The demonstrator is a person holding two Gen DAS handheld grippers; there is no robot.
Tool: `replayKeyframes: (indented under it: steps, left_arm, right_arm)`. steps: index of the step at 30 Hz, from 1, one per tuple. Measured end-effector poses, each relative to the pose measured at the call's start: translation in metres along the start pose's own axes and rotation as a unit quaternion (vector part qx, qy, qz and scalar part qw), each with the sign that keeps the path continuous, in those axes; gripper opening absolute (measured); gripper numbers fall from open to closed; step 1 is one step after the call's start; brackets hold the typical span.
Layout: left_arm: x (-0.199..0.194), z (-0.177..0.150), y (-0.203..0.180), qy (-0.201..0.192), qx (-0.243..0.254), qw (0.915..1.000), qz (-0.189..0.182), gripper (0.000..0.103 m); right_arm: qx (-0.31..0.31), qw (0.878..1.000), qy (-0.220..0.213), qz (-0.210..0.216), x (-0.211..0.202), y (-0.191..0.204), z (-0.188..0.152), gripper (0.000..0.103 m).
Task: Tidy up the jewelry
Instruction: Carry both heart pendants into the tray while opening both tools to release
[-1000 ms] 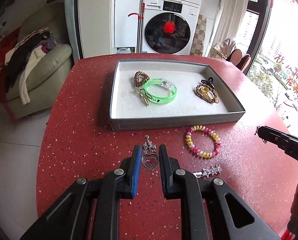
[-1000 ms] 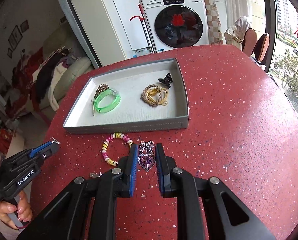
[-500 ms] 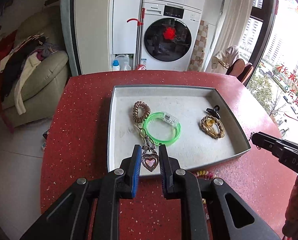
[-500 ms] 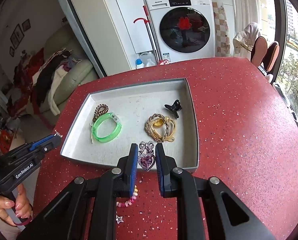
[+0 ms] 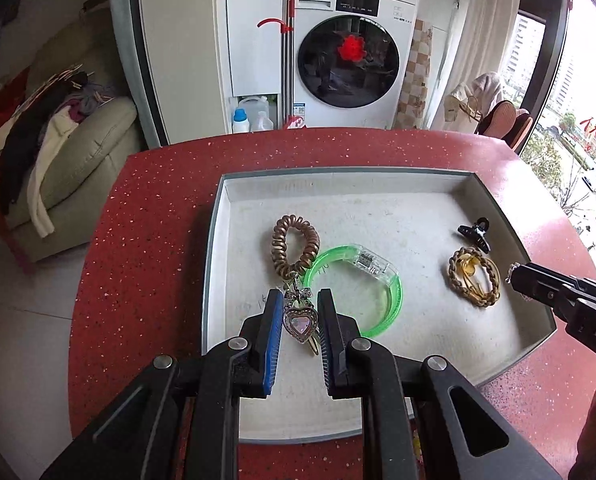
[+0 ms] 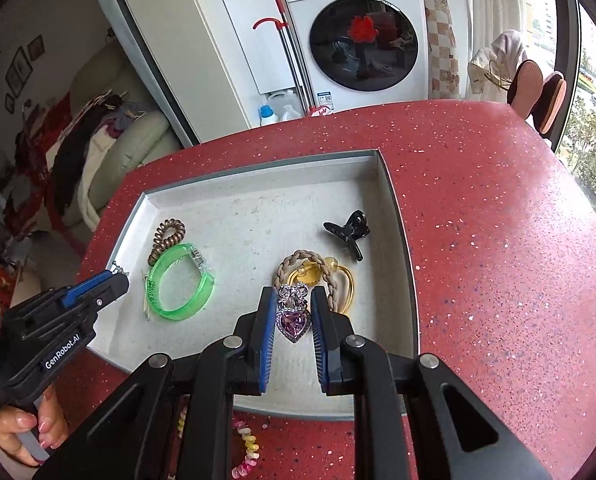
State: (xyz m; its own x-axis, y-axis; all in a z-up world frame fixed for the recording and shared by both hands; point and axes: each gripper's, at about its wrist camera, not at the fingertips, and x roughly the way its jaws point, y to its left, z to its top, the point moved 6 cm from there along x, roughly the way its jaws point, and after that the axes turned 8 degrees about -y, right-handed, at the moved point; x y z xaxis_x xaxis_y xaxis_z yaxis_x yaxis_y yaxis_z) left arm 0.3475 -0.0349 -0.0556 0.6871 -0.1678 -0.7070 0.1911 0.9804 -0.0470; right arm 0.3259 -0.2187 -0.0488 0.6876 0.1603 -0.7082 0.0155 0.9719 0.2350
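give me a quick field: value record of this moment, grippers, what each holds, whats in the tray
left gripper: shut on pink heart brooch, above the tray
right gripper: shut on purple heart brooch, above the tray
tray: grey, on red table
in tray: green bangle, brown coil tie, black claw clip, braided gold bands
outside tray: bead bracelet on the table

Red counter [image 5: 146, 248] with white speckles. Grey tray [image 5: 214, 240], off-white inside. Neon green bangle [image 5: 382, 312], bronze spiral hair tie [image 5: 282, 240], black claw clip [image 6: 348, 232], beige-and-gold braided ties [image 6: 338, 280]. Purple heart pendant [image 6: 294, 322] with silver bow; pink-white heart pendant [image 5: 300, 322]. Blue finger pads [image 6: 268, 344]. Pink-yellow beads [image 6: 248, 448].
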Motion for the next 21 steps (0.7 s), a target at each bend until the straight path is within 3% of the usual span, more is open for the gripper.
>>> replayKeyframes:
  steps: [7,21]
  left_arm:
    - [0.018,-0.013,0.000,0.014,0.010,0.9998,0.010,0.036]
    - [0.018,-0.016,-0.005,-0.005,0.048,0.9981,0.038,0.036]
  right_arm:
    - [-0.012,1.000,0.004,-0.016,0.016,-0.006,-0.007,0.019]
    - [-0.021,0.999,0.013,-0.030,0.026,-0.011,-0.020,0.020]
